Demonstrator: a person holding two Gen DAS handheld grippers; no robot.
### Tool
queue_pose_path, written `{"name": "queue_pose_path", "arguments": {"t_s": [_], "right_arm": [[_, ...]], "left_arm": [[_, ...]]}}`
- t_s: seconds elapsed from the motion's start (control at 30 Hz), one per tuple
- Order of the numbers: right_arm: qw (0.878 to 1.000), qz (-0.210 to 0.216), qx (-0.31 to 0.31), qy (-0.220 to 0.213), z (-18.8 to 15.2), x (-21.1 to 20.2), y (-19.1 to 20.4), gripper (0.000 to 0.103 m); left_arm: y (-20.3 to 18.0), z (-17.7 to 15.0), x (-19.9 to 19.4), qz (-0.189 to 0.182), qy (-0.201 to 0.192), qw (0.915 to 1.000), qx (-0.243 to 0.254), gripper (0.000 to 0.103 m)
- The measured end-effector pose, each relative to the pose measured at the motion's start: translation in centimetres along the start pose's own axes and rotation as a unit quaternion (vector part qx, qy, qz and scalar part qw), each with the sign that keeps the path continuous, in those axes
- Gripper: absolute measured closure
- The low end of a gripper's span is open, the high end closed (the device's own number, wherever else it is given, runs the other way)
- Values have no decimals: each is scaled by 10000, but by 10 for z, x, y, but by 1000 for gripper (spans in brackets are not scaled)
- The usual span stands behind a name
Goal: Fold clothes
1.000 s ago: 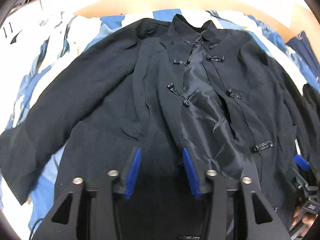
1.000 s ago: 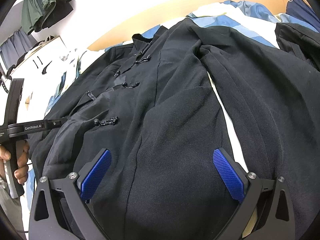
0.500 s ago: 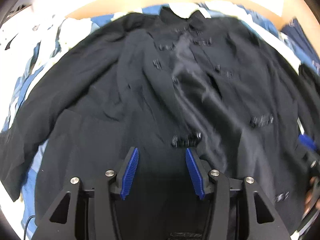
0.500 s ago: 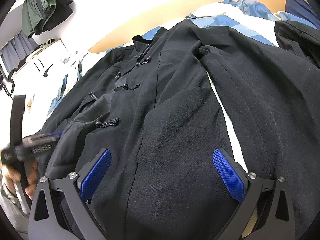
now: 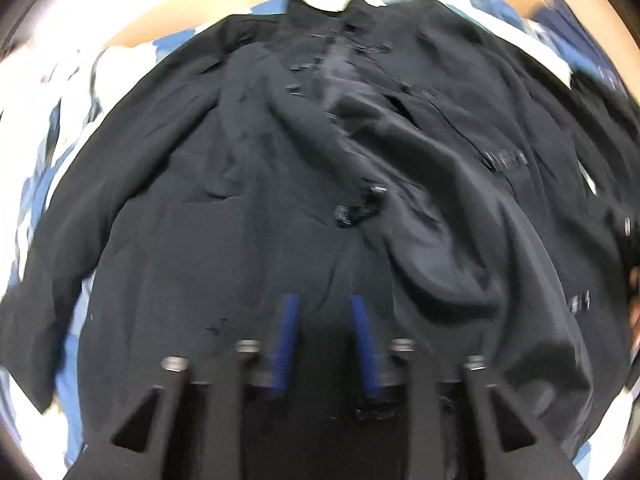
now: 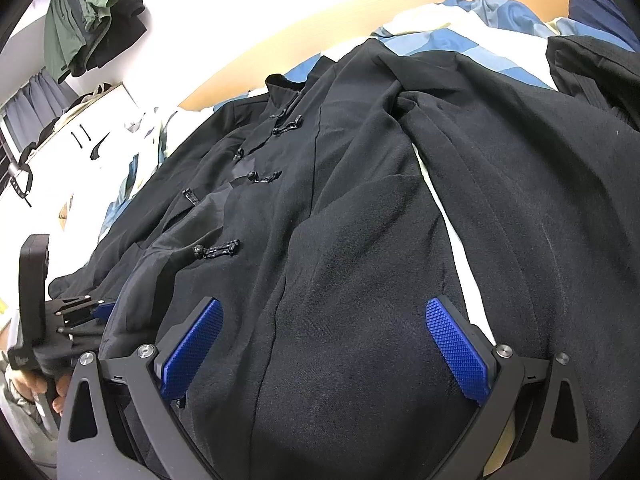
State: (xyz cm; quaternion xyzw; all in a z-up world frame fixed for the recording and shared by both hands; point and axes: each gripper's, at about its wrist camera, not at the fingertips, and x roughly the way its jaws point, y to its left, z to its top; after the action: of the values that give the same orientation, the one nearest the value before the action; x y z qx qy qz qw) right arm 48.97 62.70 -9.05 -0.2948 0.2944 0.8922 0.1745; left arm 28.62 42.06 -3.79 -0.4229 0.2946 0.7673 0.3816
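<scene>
A black jacket [image 5: 240, 160] with knot fastenings [image 6: 216, 250] lies spread front-up on the bed, its front part open so the shiny lining [image 5: 432, 240] shows. My left gripper [image 5: 323, 300] is low at the hem near the front opening. Its jaws are closing, and a fold of the black cloth sits between the blue pads [image 5: 286, 340]. In the right wrist view the left gripper [image 6: 100, 310] pinches the jacket's [image 6: 360, 200] near edge. My right gripper [image 6: 323, 306] stands wide open over the lower right side of the jacket, with the cloth lying under its pads.
Blue-and-white bedding [image 6: 460, 12] lies under the jacket, with a wooden headboard [image 6: 320, 28] behind it. Another dark garment [image 6: 592, 72] lies at the far right. Clothes [image 6: 88, 12] hang on the wall at upper left. A person's hand [image 6: 44, 388] holds the left gripper's handle.
The left gripper has sunk toward the jacket's hem and its pads have drawn closer together on the cloth. The jacket's front has shifted a little. The right gripper has kept still.
</scene>
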Motion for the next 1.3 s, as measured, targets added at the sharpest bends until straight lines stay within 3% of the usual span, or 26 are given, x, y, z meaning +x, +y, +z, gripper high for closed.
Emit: {"name": "queue_pose_path", "arguments": {"t_s": [0.03, 0.17, 0.53, 0.63, 0.73, 0.8, 0.87, 1.0, 1.1, 1.17, 1.23, 1.27, 1.3], "right_arm": [[10000, 6, 5, -1, 0, 0, 0, 0], [10000, 4, -4, 14, 0, 0, -2, 0], [10000, -15, -3, 23, 1, 1, 0, 0], [10000, -10, 0, 23, 2, 1, 0, 0], [10000, -9, -1, 30, 2, 1, -1, 0], [10000, -7, -2, 30, 2, 2, -1, 0], [10000, -6, -3, 29, 1, 2, -1, 0], [10000, 15, 17, 12, 1, 1, -1, 0], [10000, -2, 9, 10, 1, 2, -1, 0], [10000, -21, 4, 6, 1, 3, -1, 0], [10000, -13, 6, 4, 1, 2, -1, 0], [10000, -1, 11, 1, 1, 2, -2, 0], [10000, 8, 17, -1, 1, 2, -2, 0]], "left_arm": [[-1, 1, 1, 44, -15, 10000, -48, 97], [-3, -2, -9, 124, -335, 9994, 11, 100], [12, 64, -113, -952, -1275, 9865, -374, 101], [-10, 58, -111, -1080, -1015, 9889, -71, 100], [-36, 49, -62, -857, -286, 9952, 376, 93], [-48, 36, -29, -746, 178, 9962, 414, 86], [-51, 27, -3, -657, 509, 9962, 274, 85], [-38, 9, -13, -1016, -116, 9945, -220, 80], [-28, -1, -39, -1449, -833, 9851, -409, 72], [-20, 6, -52, -1944, -1068, 9739, -486, 56], [-2, 22, -63, -2622, -1160, 9548, -786, 19], [6, 32, -61, -2712, -1214, 9502, -937, 12], [9, 40, -59, -2558, -1340, 9516, -1056, 8]]}}
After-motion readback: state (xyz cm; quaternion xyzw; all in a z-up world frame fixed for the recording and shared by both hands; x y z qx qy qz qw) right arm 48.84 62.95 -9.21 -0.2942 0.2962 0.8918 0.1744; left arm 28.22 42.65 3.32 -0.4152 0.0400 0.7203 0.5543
